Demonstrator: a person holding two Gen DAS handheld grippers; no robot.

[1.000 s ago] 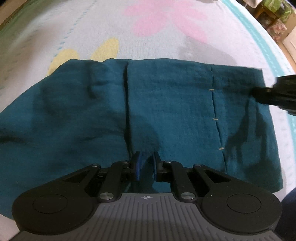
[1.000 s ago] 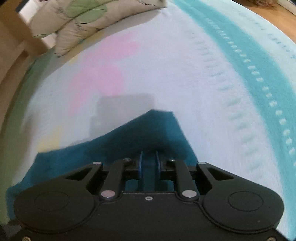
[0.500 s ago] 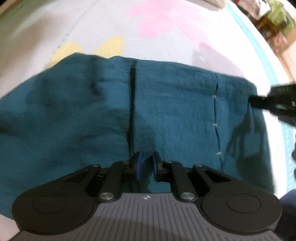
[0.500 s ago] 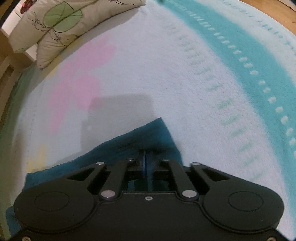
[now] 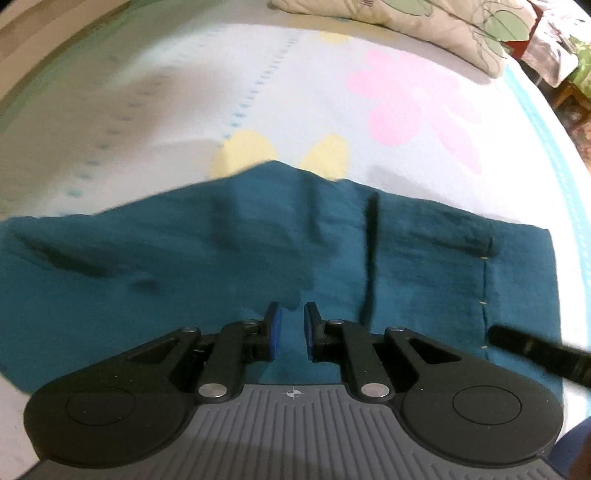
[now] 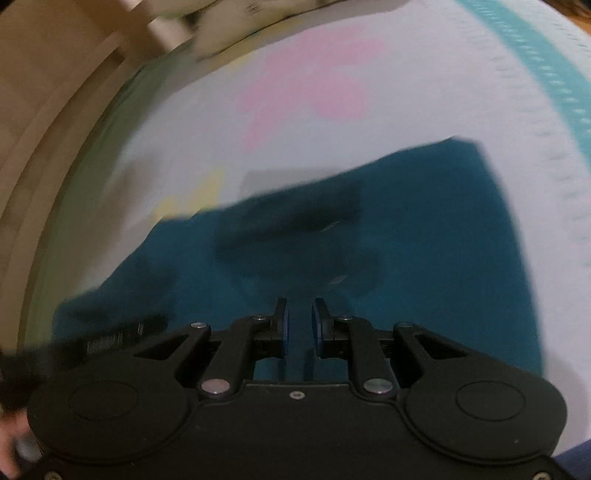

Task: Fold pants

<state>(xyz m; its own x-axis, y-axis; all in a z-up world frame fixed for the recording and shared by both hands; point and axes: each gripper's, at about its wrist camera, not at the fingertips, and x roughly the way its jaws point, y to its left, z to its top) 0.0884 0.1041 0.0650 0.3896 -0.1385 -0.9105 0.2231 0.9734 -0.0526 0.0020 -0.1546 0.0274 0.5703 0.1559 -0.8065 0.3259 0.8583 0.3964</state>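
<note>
Pants (image 6: pixel 424 240) blurred, left end cropped

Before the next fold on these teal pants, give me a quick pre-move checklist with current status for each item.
1. Left gripper empty, jaws apart: ok.
2. Right gripper empty, nothing pinched: ok.
3. Teal pants lying on the blanket, none hanging off: ok.
4. Fabric smooth: not ok, creases run through the middle.
5. Edges aligned: cannot tell, right wrist view is blurred.
6. Pillow apart from pants: ok.
</note>
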